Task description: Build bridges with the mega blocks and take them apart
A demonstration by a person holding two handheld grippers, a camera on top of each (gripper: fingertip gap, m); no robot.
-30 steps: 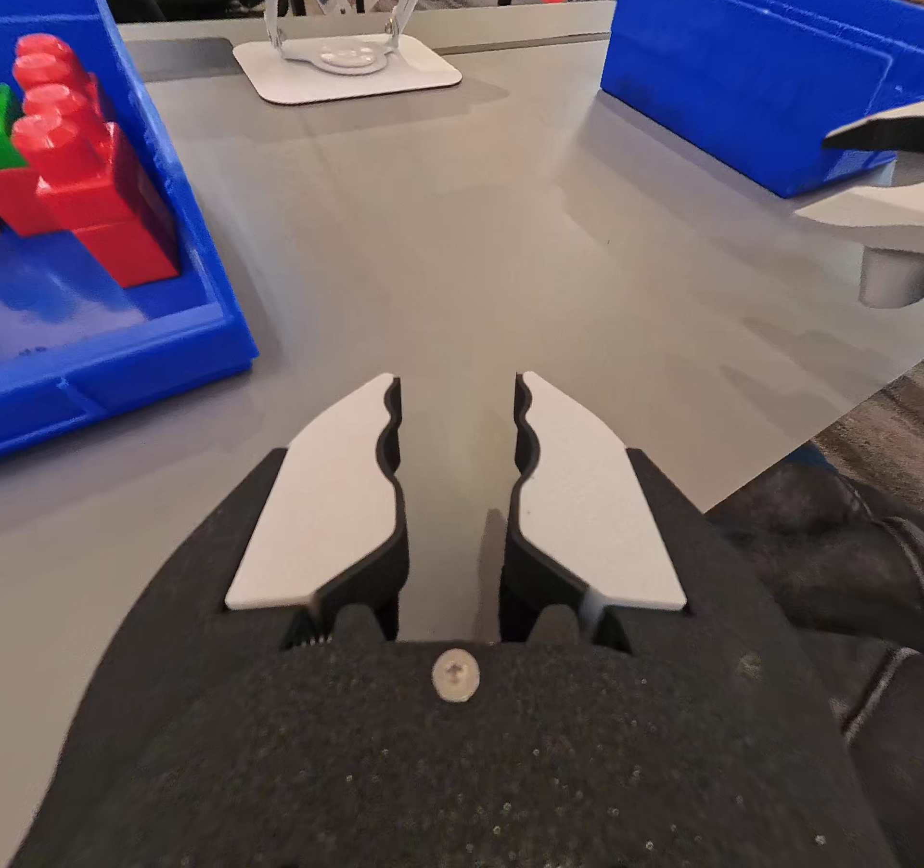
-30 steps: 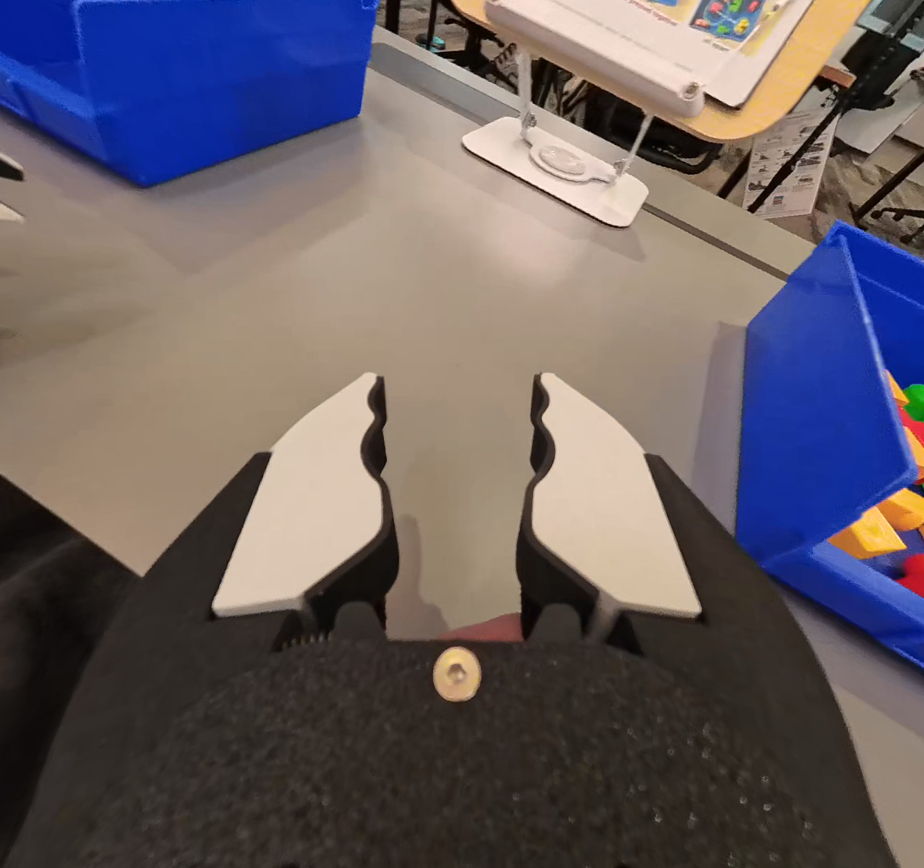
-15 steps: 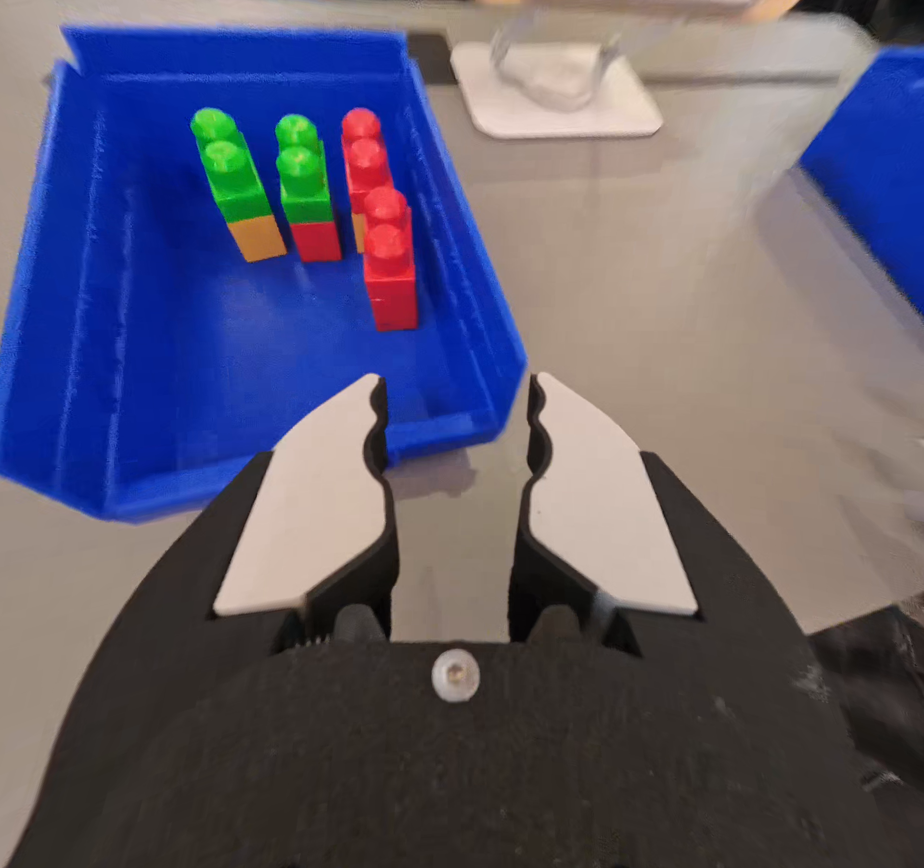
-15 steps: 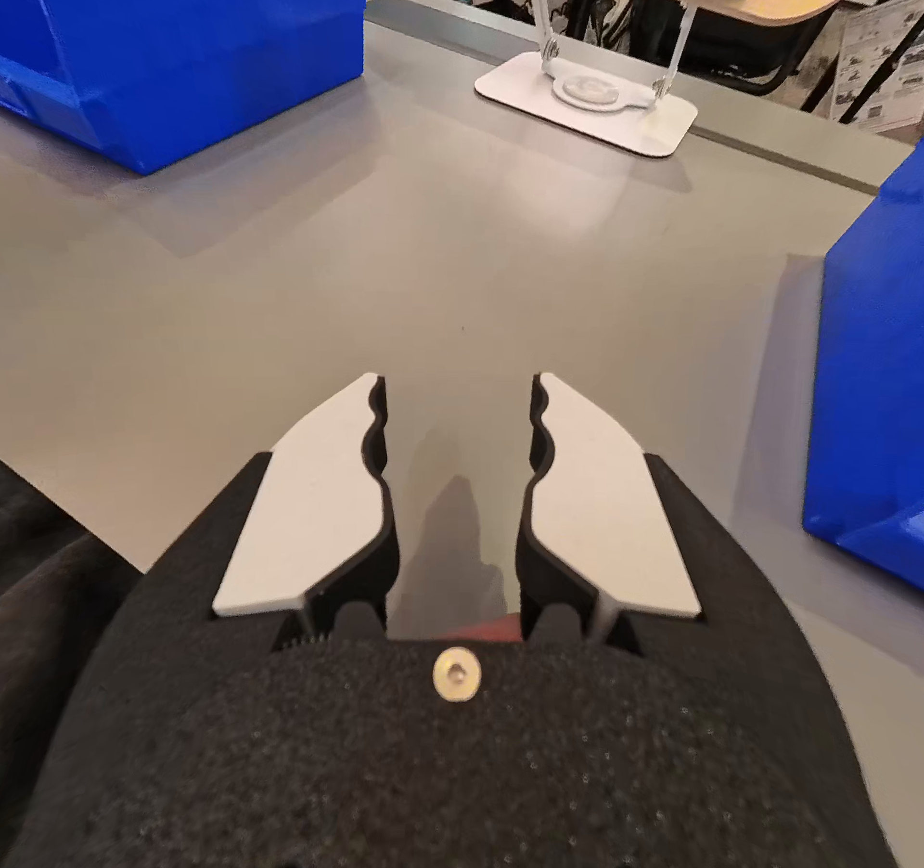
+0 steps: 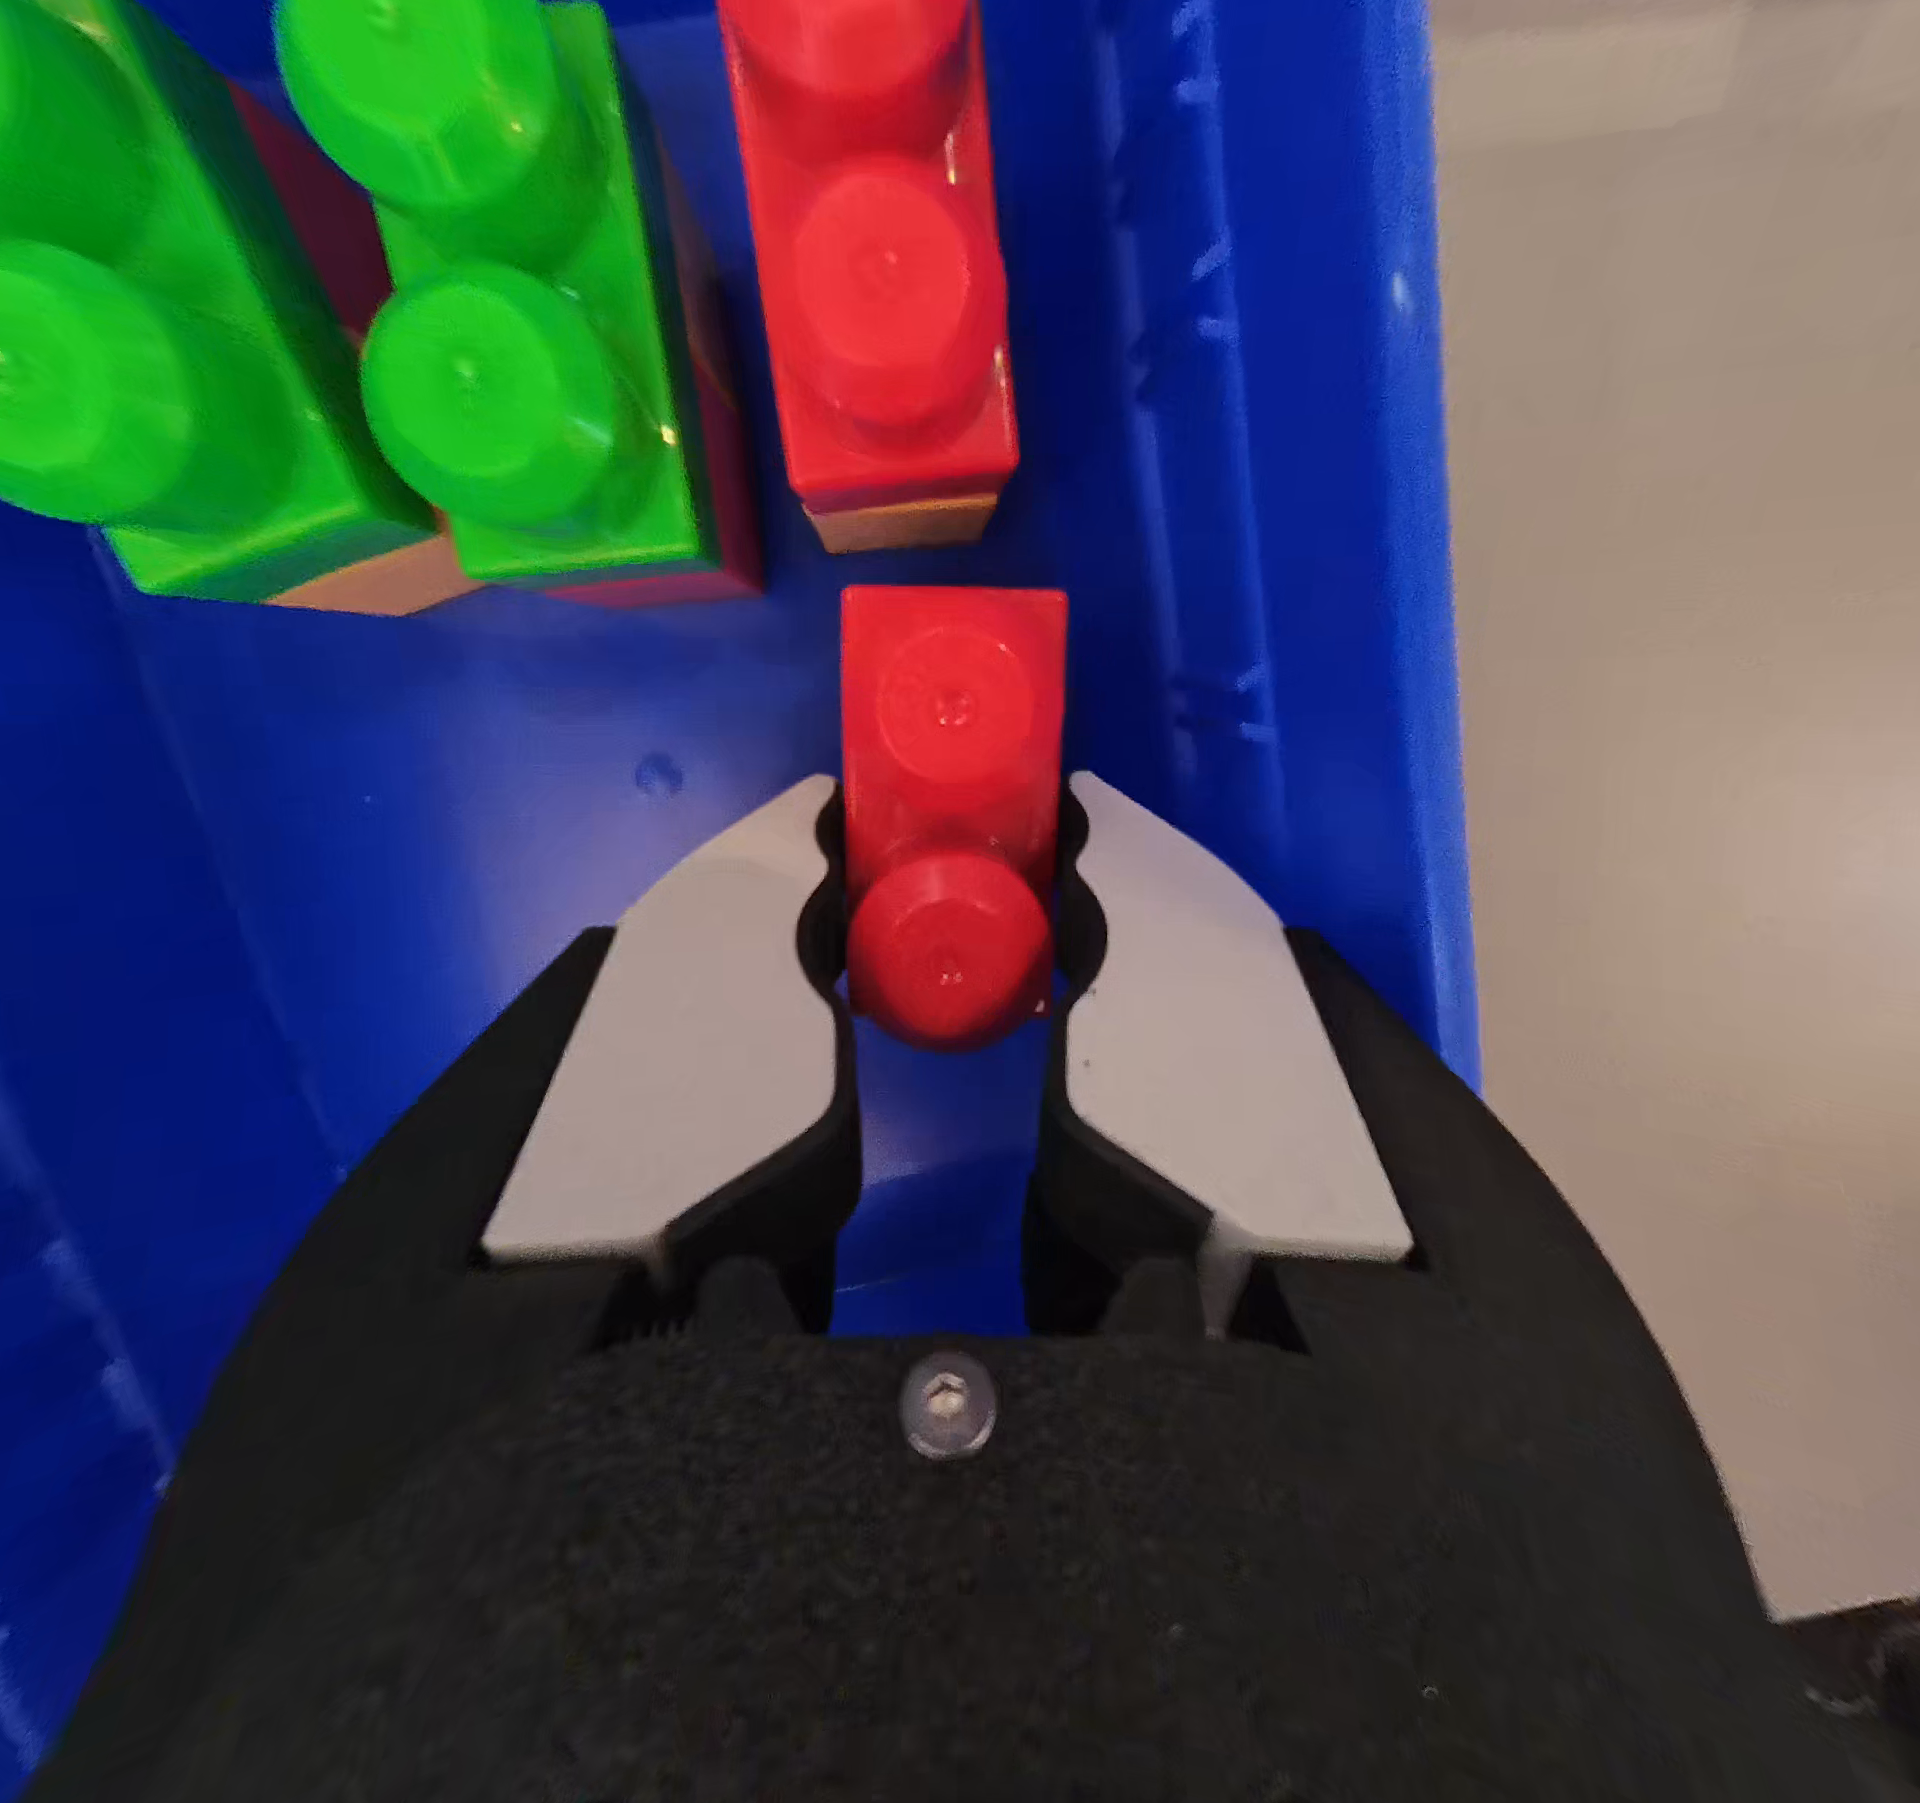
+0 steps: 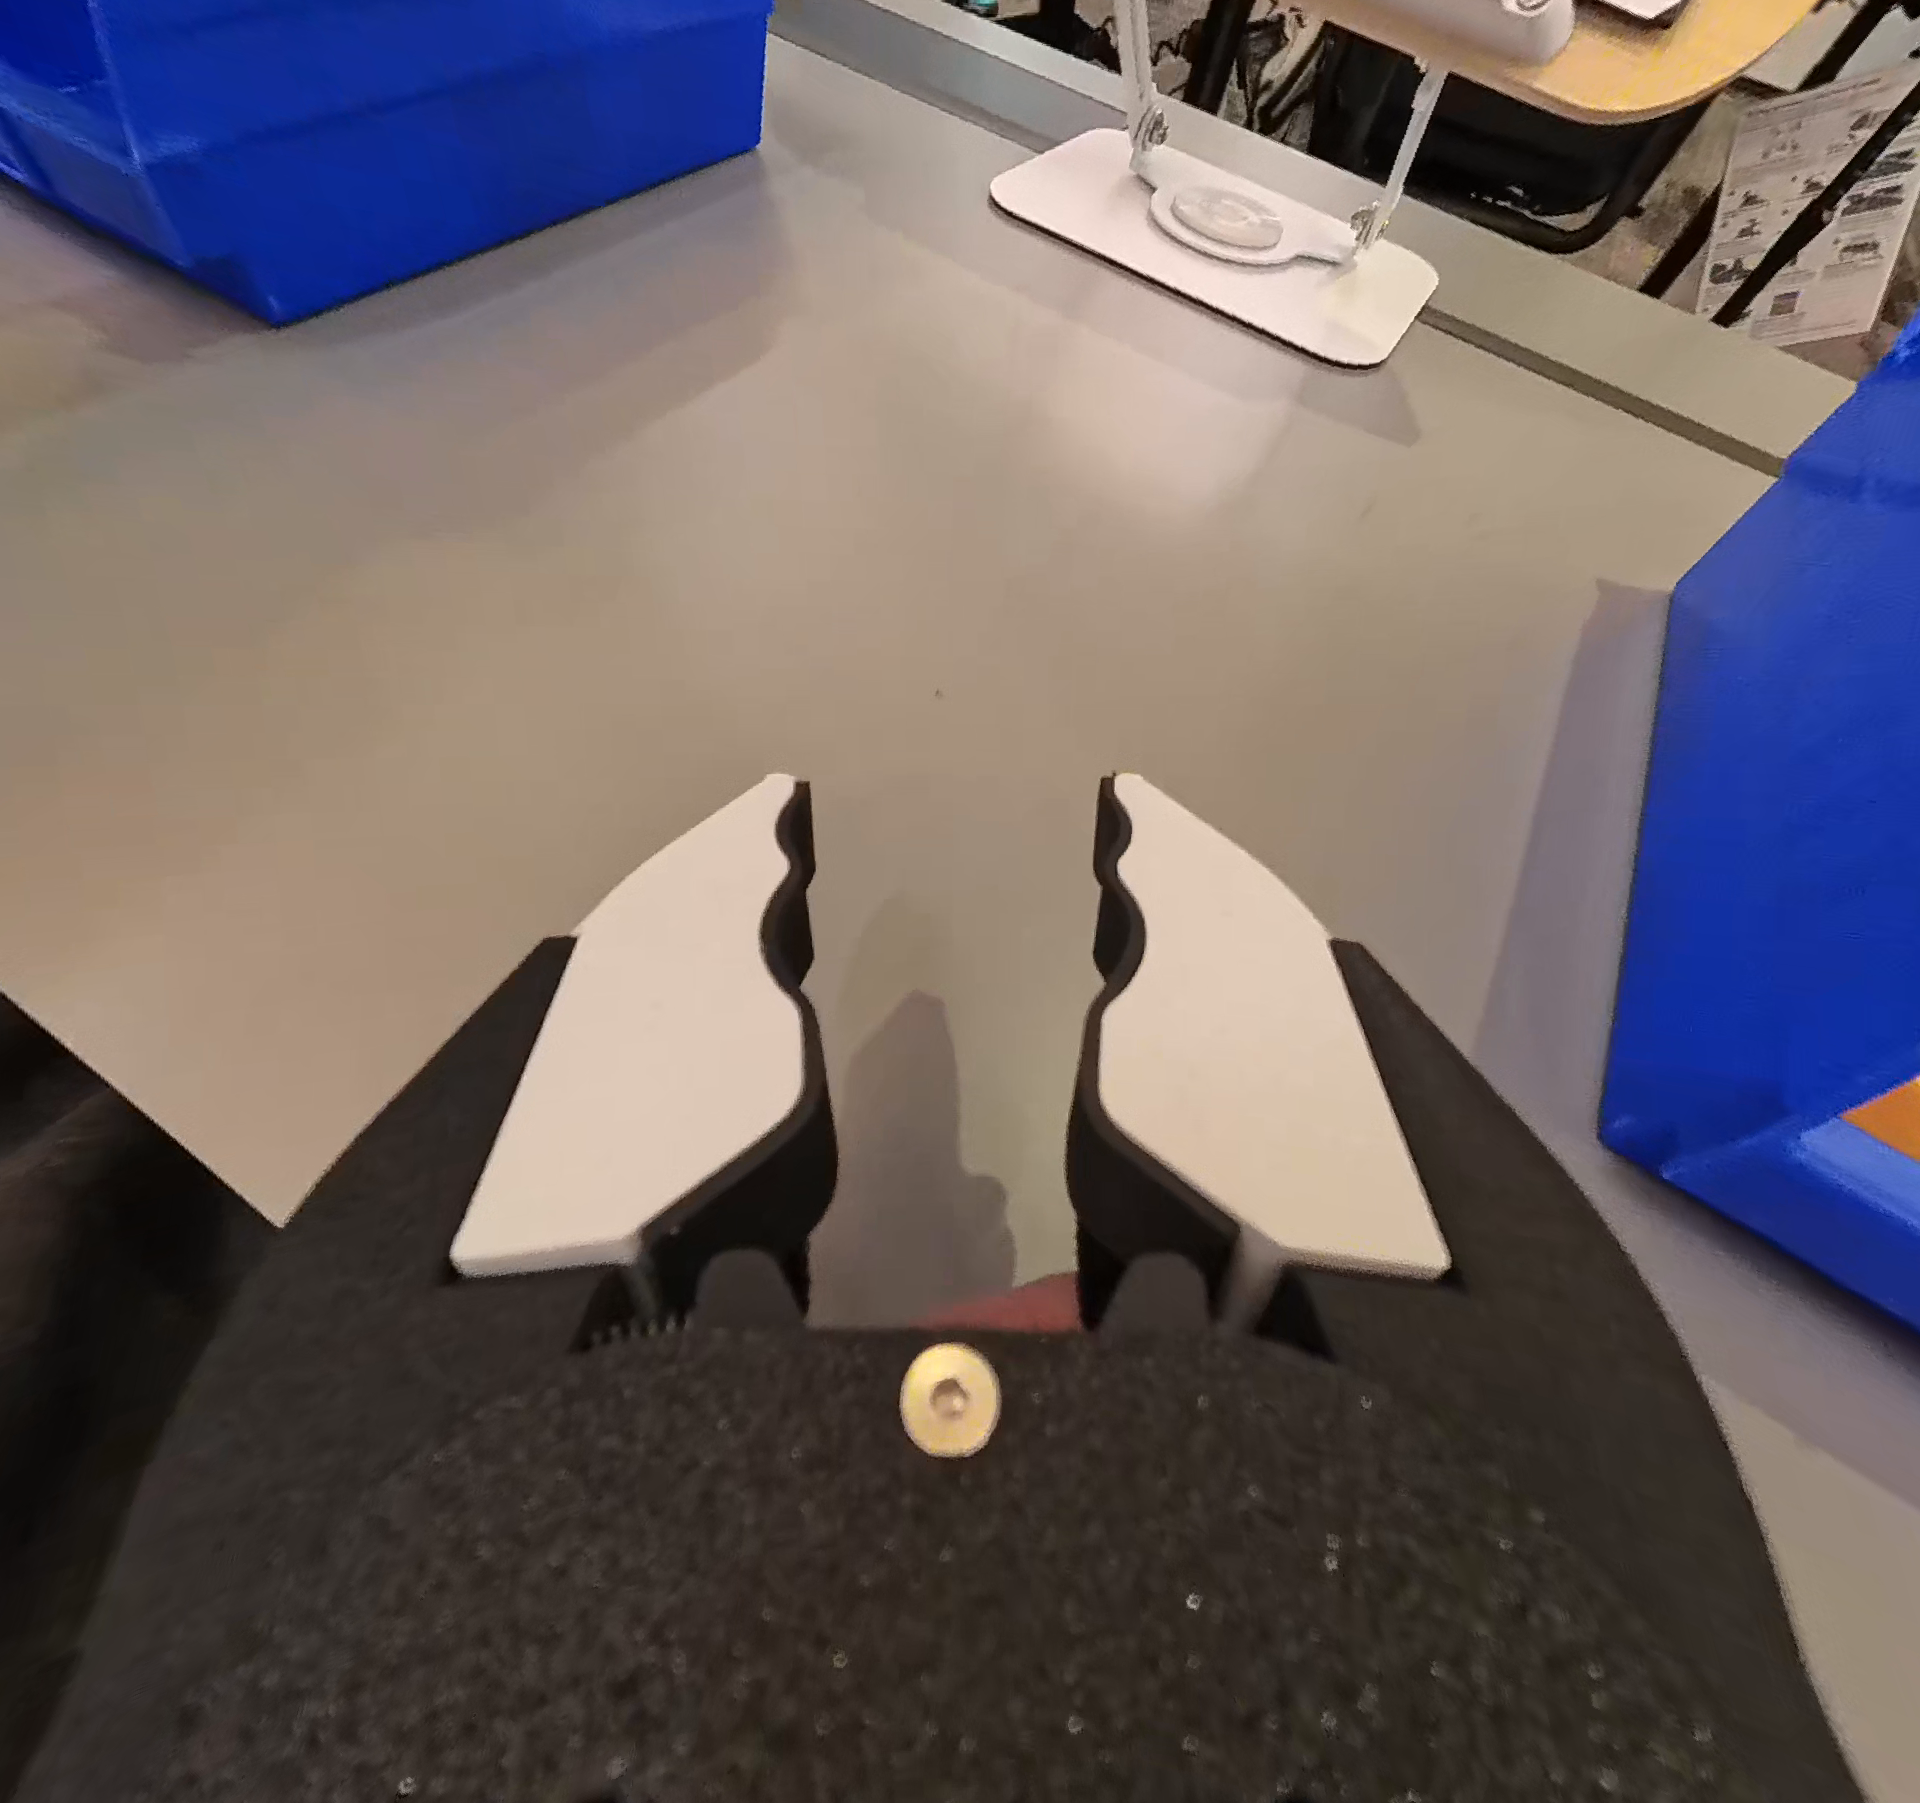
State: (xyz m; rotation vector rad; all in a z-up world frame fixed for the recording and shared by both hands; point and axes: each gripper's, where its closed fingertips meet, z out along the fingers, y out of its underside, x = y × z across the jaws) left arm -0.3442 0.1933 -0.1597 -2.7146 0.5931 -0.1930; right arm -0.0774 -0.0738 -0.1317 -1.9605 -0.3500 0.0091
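Blocks fill the left wrist view, standing inside a blue bin (image 5: 1299, 403). The left gripper (image 5: 948, 797) reaches down into that bin, and its fingers (image 5: 727, 974) sit on either side of a red two-stud block (image 5: 951, 714), the black inner pads touching or all but touching its sides near the closer stud; whether they are actually pinching it I cannot tell. This block stands close to the bin's right wall. Just beyond it stands another red block (image 5: 883, 226) stacked on an orange piece. To the left stand two green blocks, one nearer the middle (image 5: 488, 299) on a dark red base and one at the left edge (image 5: 114, 319) on an orange base. Grey surface (image 5: 1683, 714) shows to the right of the bin.

In the right wrist view, the right gripper (image 6: 951, 797) hovers over the bare grey surface (image 6: 727, 506) with its fingers (image 6: 665, 1047) spread apart and nothing between them. A blue bin (image 6: 436, 112) sits at the far left, a second blue bin (image 6: 1787, 818) at the right edge, with something orange showing at its lower corner. A white stand (image 6: 1226, 236) carrying a tilted board rests at the far side.
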